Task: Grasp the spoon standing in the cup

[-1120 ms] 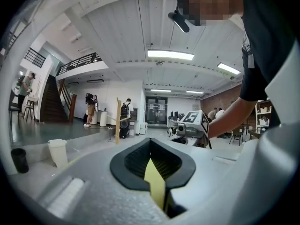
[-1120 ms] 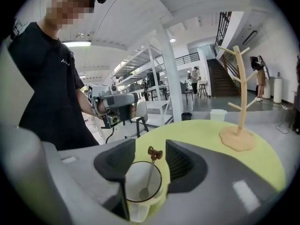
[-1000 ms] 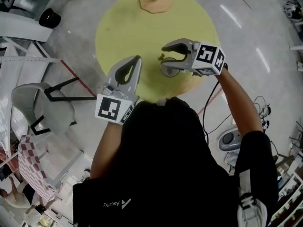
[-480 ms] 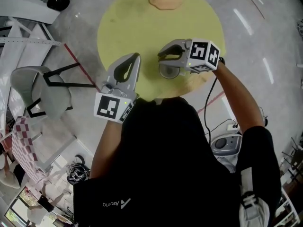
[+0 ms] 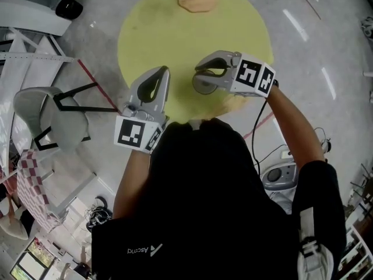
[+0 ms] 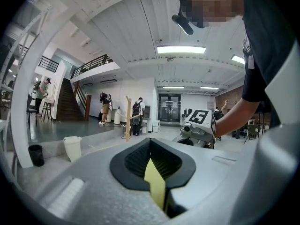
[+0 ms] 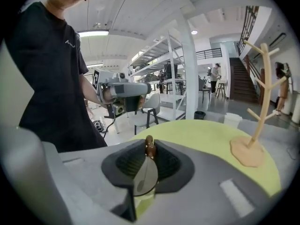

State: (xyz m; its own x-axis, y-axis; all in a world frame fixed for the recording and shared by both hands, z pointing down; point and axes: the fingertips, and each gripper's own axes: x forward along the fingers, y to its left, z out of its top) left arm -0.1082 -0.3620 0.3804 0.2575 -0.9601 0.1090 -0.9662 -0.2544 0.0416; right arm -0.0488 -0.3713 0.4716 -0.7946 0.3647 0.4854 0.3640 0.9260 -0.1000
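The spoon (image 7: 149, 147) is stood in the cup (image 5: 204, 87), which is set near the front edge of the round yellow table (image 5: 169, 28). The jaws of the right gripper (image 5: 200, 73) are being closed on the spoon's brown handle above the cup. The left gripper (image 5: 162, 72) is held clenched and empty near the cup.

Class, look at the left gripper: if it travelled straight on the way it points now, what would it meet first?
Nothing close. The left gripper points over the yellow table; furthest along, roughly in line, stands the wooden rack, though depth is unclear.
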